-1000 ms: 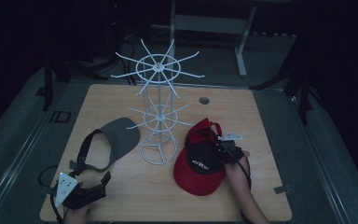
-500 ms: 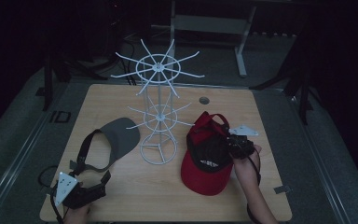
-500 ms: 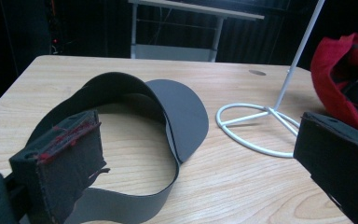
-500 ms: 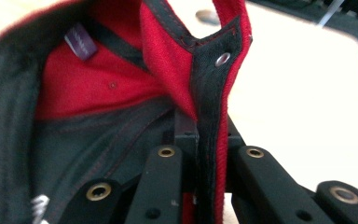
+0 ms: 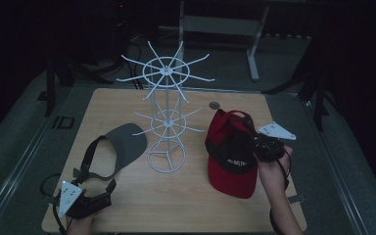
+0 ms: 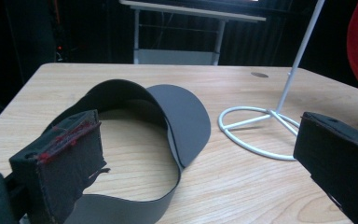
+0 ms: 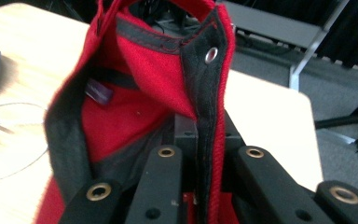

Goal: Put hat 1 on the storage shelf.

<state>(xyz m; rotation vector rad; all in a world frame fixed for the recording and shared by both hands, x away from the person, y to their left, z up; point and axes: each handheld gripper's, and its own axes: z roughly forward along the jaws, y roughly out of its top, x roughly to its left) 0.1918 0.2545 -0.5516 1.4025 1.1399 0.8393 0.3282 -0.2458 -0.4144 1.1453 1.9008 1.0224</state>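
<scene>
A red cap (image 5: 230, 156) with black trim hangs above the table's right side, brim down. My right gripper (image 5: 260, 147) is shut on its back rim. In the right gripper view the black-edged rim (image 7: 204, 93) runs straight down between the closed jaws of that gripper (image 7: 200, 156). A grey visor (image 5: 125, 144) lies flat on the table at the left. My left gripper (image 5: 108, 196) rests near the front left corner, just behind the visor's strap. In the left gripper view this gripper (image 6: 198, 186) stands open, and the visor's band (image 6: 121, 205) curves in front of the left jaw.
A white wire hat rack (image 5: 166, 122) with two tiers of spokes stands mid-table on a ring base (image 6: 256, 126), between the visor and the cap. The wooden table (image 5: 186, 205) has a small round grommet (image 5: 214, 105) at the back. Dark floor and a metal frame lie beyond.
My right gripper has risen with the red cap, lifting it off the table and a little to the right. The left gripper and visor have stayed put.
</scene>
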